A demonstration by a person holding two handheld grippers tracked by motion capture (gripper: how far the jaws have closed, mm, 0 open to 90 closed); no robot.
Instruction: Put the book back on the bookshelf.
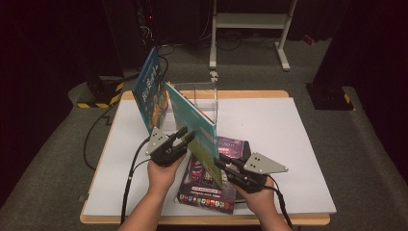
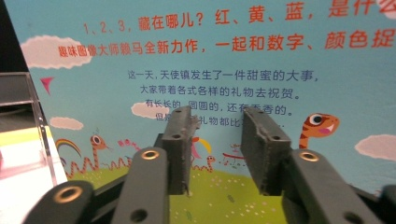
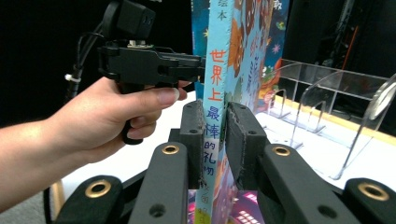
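High view: a white tabletop (image 1: 288, 144) stands in a dark room, and a person's 2 forearms come in from its near edge, each hand holding a black two-jaw tool. The right tool (image 1: 225, 165) sits near the middle of the near edge and is clamped on the lower spine of a thin teal picture book (image 1: 195, 130), which stands tilted on edge, running from the near edge toward the tabletop's centre. In the right gripper view the 2 pads press on either side of that spine (image 3: 213, 140), which carries orange and blue Chinese characters, so the grip is narrow and firm. The left tool (image 1: 185, 136) is just left of the book, toward the tabletop's near left part, with its jaws partly apart and nothing between them. In the left gripper view its pads (image 2: 180, 149) face the book's sky-blue back cover (image 2: 280, 70), printed with clouds, cartoon snakes and red text; they appear to stand just off the cover, though contact is hard to judge.

Behind the held book, a second blue book (image 1: 150, 91) leans upright near the far left corner. A clear acrylic rack (image 1: 204, 98) with dividers stands at the middle of the far edge. A dark purple book (image 1: 211, 185) lies flat by the near edge, under the held one.
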